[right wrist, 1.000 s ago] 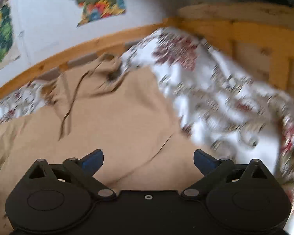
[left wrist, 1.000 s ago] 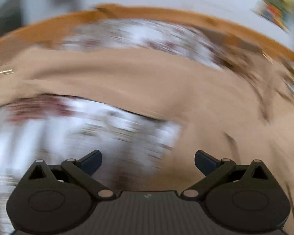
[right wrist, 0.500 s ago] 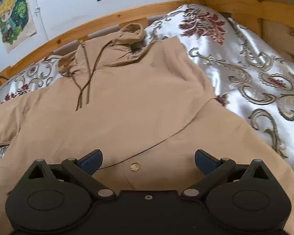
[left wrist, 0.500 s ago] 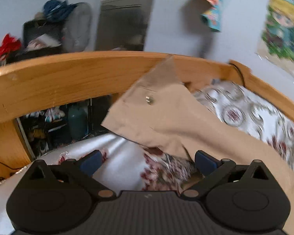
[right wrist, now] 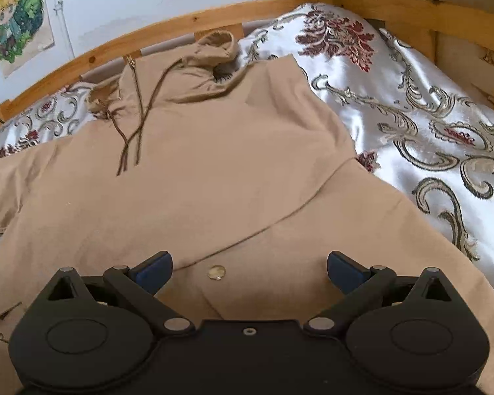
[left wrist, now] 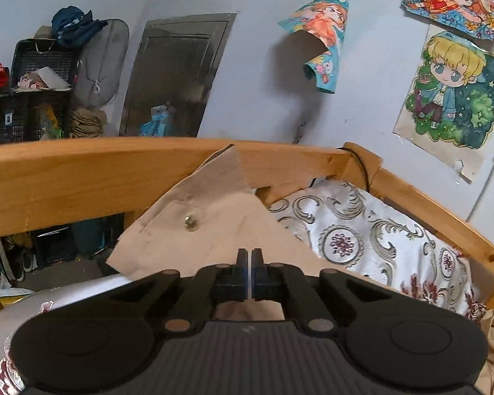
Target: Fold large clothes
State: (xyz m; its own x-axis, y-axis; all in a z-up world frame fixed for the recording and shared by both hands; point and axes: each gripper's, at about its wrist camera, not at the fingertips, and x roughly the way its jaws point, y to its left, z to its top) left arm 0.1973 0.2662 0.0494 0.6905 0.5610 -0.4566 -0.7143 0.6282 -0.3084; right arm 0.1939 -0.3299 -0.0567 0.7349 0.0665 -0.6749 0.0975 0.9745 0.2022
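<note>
Left tool (left wrist: 249, 265) clenched on tan cotton hooded coat's (right wrist: 214, 171) sleeve cuff (left wrist: 194, 217), right tool (right wrist: 249, 268) released; next I'd fold it toward 3 o'clock.

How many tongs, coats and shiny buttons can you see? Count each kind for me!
Tongs: 2, the left tongs and the right tongs
Tan coat: 1
Shiny buttons: 2, one on the lifted cuff, one on the flat cuff
Total: 5
</note>
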